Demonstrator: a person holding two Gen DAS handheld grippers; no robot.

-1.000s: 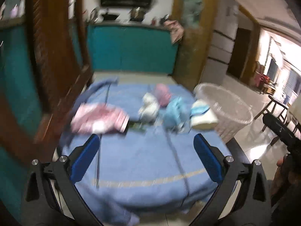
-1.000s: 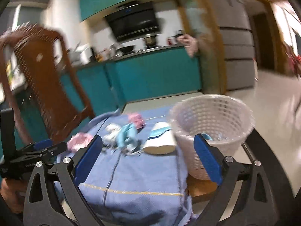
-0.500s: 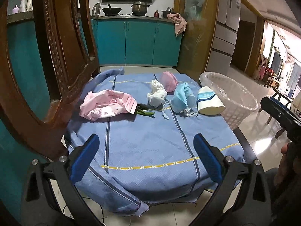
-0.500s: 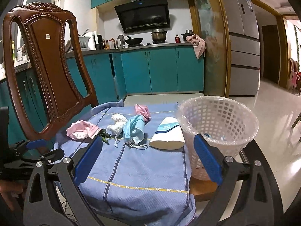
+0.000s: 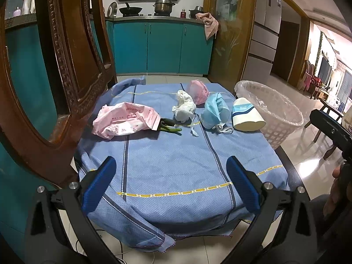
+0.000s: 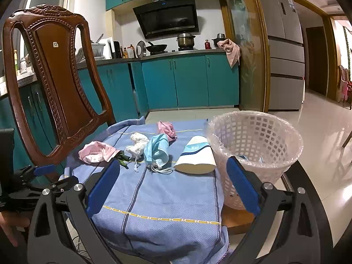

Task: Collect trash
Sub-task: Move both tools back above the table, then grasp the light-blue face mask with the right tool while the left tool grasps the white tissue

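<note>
Trash [image 5: 184, 110] lies beyond both open, empty grippers.

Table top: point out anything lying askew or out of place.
The paper cup lies tipped on its side beside the basket. A blue face mask, white wad and pink wrapper lie strewn on the cloth.

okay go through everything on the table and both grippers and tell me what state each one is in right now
left gripper: open, empty.
right gripper: open, empty.
basket: upright, lined with plastic.
paper cup: tipped on its side.
blue mask: crumpled.
white tissue: crumpled.
pink wrapper: crumpled, flattened.
pink bag: bunched up.
</note>
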